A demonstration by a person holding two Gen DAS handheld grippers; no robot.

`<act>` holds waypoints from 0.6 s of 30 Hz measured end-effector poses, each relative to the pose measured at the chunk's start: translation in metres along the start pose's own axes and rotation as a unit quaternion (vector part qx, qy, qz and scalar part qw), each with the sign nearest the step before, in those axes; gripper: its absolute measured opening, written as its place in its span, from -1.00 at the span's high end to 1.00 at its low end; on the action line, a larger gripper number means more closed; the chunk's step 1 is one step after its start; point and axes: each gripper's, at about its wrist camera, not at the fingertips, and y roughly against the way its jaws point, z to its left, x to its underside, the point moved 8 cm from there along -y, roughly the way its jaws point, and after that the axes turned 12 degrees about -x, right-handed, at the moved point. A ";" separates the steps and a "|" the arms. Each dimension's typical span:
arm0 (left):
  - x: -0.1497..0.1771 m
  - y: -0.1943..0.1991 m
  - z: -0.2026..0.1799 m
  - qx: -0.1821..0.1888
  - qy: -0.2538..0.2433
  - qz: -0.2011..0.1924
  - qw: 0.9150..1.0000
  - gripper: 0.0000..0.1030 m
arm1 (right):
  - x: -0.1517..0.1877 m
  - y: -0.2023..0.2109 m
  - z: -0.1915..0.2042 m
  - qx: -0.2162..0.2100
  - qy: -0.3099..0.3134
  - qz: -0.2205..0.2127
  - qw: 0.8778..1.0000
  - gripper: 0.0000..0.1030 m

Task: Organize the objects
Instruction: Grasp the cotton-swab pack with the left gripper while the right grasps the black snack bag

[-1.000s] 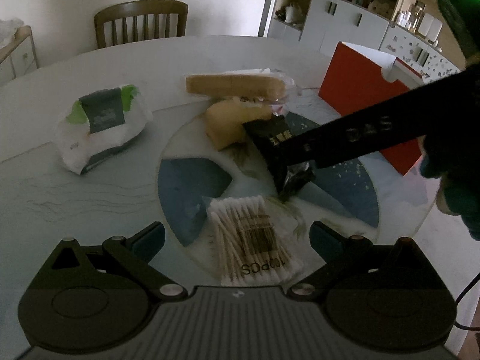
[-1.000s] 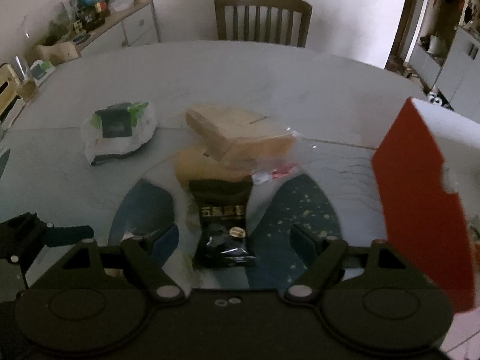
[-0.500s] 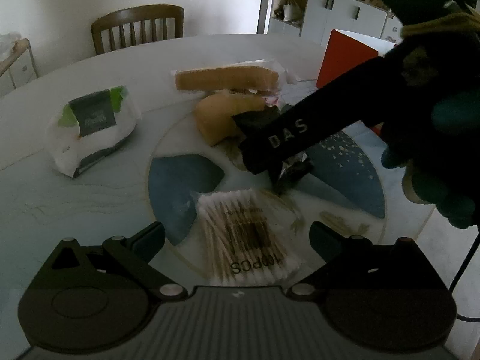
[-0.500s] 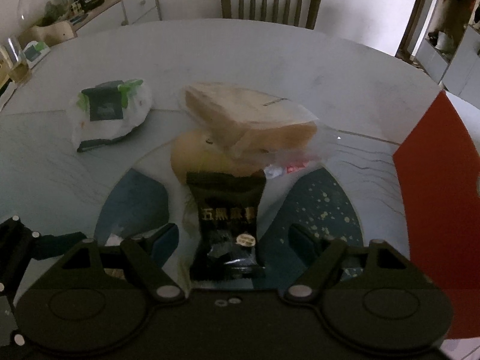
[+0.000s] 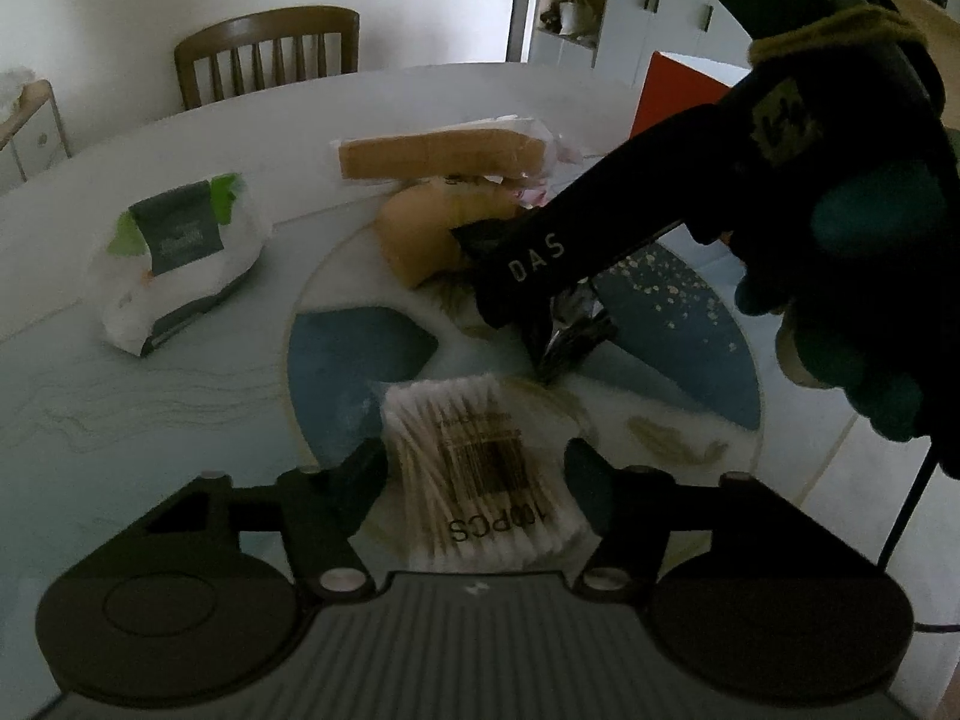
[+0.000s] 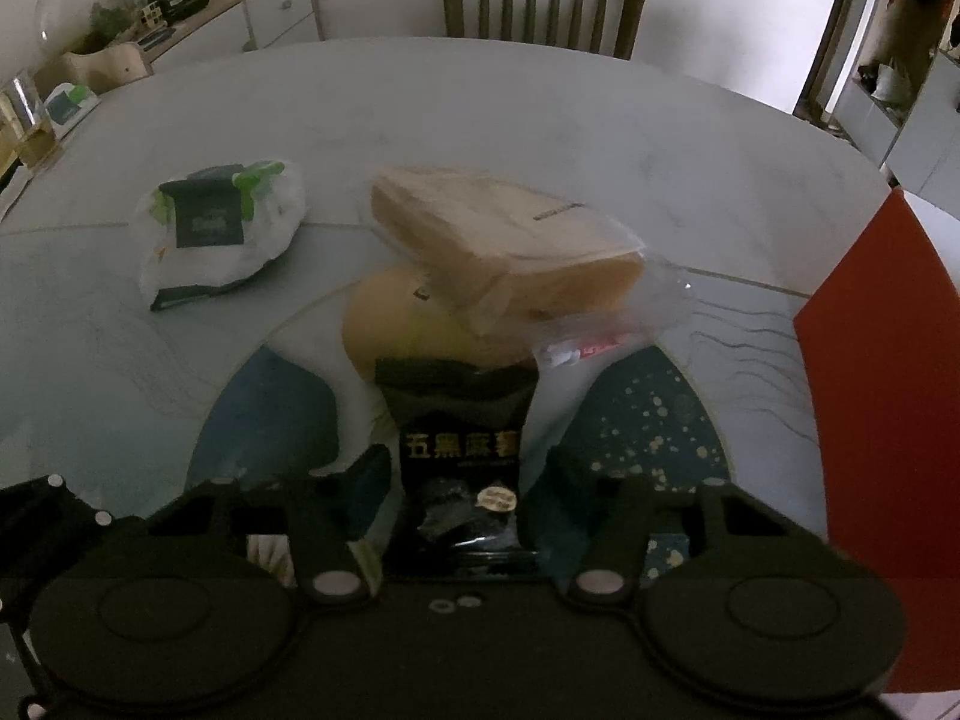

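Left wrist view: left hand-held gripper (image 5: 474,468) fingers apart, straddling the swab pack (image 5: 480,474) lying flat on the worktop (image 5: 150,414) just ahead of the camera. Pack looks light, crinkly film w/ loose sticks inside, so prob. slippery; best pinched across its narrow sides mid-length. Right hand-held gripper (image 5: 543,336) crosses in from the right, covering most of the black sachet (image 5: 579,336); only its foil tail shows. Can't tell contact from here.

Right wrist view: right fingers apart, either side of the sachet (image 6: 459,462), not pinching yet by the look of it. Sachet is small, soft, glossy foil, prob. light; grip the lower body, not the crimped end. Behind it bread bag (image 6: 504,240) leans on a yellow bun (image 6: 384,324), wipes (image 6: 216,228) off left, red box (image 6: 882,420) cut off at right. Dim, label text barely legible.
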 end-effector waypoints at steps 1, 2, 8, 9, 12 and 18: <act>0.000 0.000 0.000 0.000 -0.004 0.001 1.000 -0.18 | 0.000 -0.001 0.001 0.002 0.001 0.001 1.000 0.08; 0.000 0.000 -0.001 0.001 -0.008 0.002 1.000 -0.09 | 0.000 -0.001 0.001 0.002 0.002 0.001 1.000 0.11; -0.001 0.003 0.002 0.008 0.002 0.010 1.000 0.11 | 0.002 0.002 0.004 0.006 0.005 -0.002 1.000 0.25; -0.001 0.004 0.003 0.011 0.004 0.011 1.000 0.15 | 0.003 0.004 0.004 0.005 0.005 -0.003 1.000 0.27; 0.000 0.006 0.001 0.020 0.004 0.015 1.000 0.20 | 0.008 0.011 0.003 0.003 0.000 -0.003 1.000 0.32; 0.003 0.011 0.000 0.023 0.006 0.019 1.000 0.26 | 0.023 0.033 -0.003 -0.005 -0.026 -0.011 1.000 0.36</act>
